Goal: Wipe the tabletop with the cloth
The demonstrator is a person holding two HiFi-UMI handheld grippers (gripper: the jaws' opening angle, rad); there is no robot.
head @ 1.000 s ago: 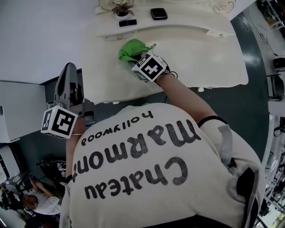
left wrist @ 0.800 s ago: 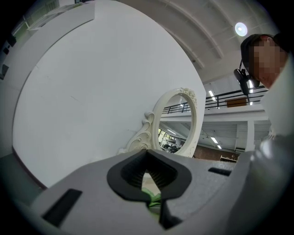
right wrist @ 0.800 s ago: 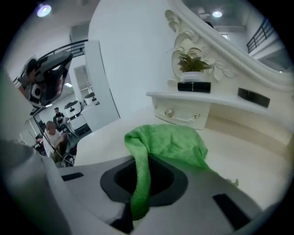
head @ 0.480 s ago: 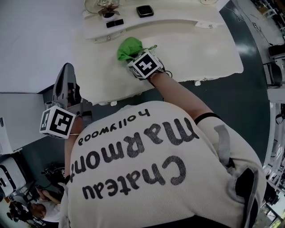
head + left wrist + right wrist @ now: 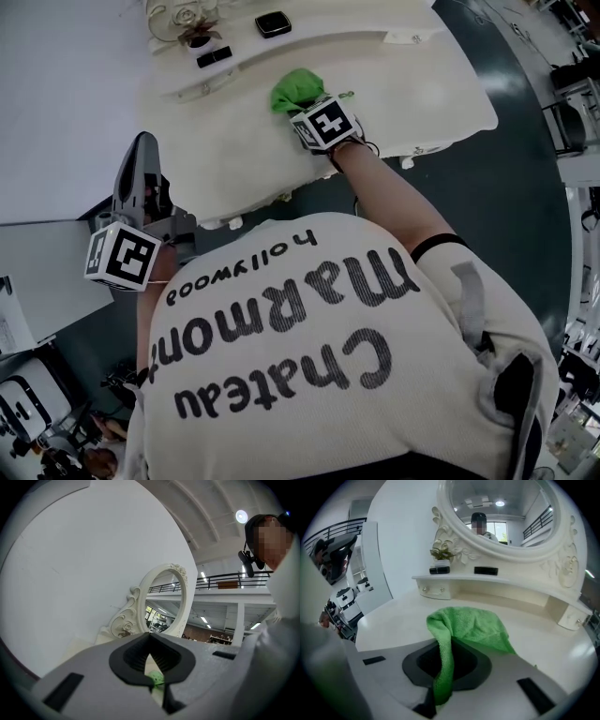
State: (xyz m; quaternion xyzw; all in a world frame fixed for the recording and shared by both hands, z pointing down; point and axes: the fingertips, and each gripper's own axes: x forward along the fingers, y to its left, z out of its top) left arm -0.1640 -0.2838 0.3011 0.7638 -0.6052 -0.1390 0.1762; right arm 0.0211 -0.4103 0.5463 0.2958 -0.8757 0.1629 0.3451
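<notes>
Nearest, at my 9 o'clock, the left gripper [image 5: 141, 155] sits beside the tabletop [image 5: 234, 159], jaws closed together on nothing. Toward 12, the right gripper [image 5: 442, 688] is clamped on a fold of the green cloth [image 5: 471, 625], which lies spread on the tabletop. From overhead, its marker cube [image 5: 326, 124] hides those jaws. Beyond, the mirror [image 5: 506, 522] is cut off at the top.

one cloth [image 5: 294, 90], two tools [image 5: 142, 161] [image 5: 306, 110], one mirror [image 5: 502, 520]
</notes>
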